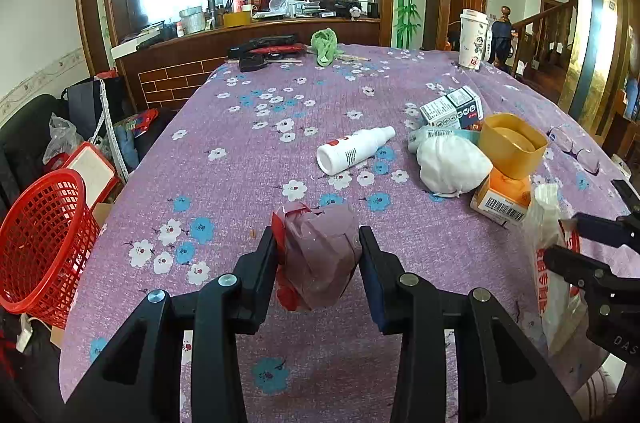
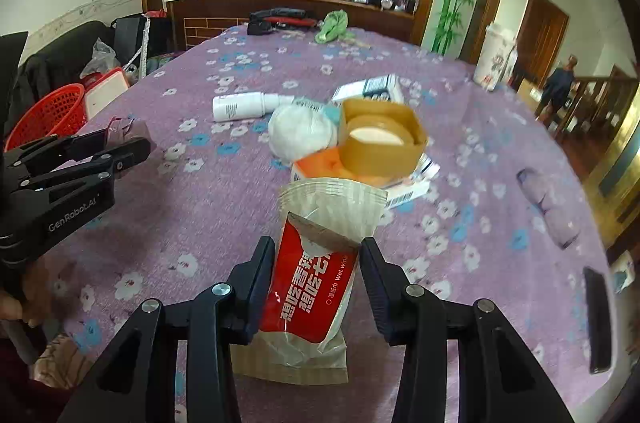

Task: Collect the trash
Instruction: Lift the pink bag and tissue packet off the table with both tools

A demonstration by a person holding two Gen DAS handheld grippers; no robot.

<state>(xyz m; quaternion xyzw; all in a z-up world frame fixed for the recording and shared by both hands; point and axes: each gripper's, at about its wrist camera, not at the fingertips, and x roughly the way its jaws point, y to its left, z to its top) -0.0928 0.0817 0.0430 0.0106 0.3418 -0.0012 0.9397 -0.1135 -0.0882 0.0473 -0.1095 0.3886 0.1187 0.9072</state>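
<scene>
My left gripper [image 1: 318,243] is shut on a crumpled pink and red wrapper [image 1: 320,263], held just above the purple flowered tablecloth [image 1: 248,127]. In the right wrist view this left gripper [image 2: 128,139] shows at the left edge with the wrapper [image 2: 130,127] in its tips. My right gripper [image 2: 316,251] pinches a red and white wet wipe packet [image 2: 308,287] between its pads. The left wrist view shows the right gripper [image 1: 556,239] at the right edge, with the packet [image 1: 546,211] hanging from it. A red mesh basket [image 1: 44,235] stands on the floor left of the table.
Right of centre lie a white bottle [image 1: 352,149], a white crumpled mask [image 1: 452,165], a yellow tub [image 1: 512,143] on an orange box [image 1: 504,199], and small cartons [image 1: 452,107]. A paper cup [image 1: 472,39] and green cloth [image 1: 326,45] sit far back. A dark phone [image 2: 598,319] lies near right.
</scene>
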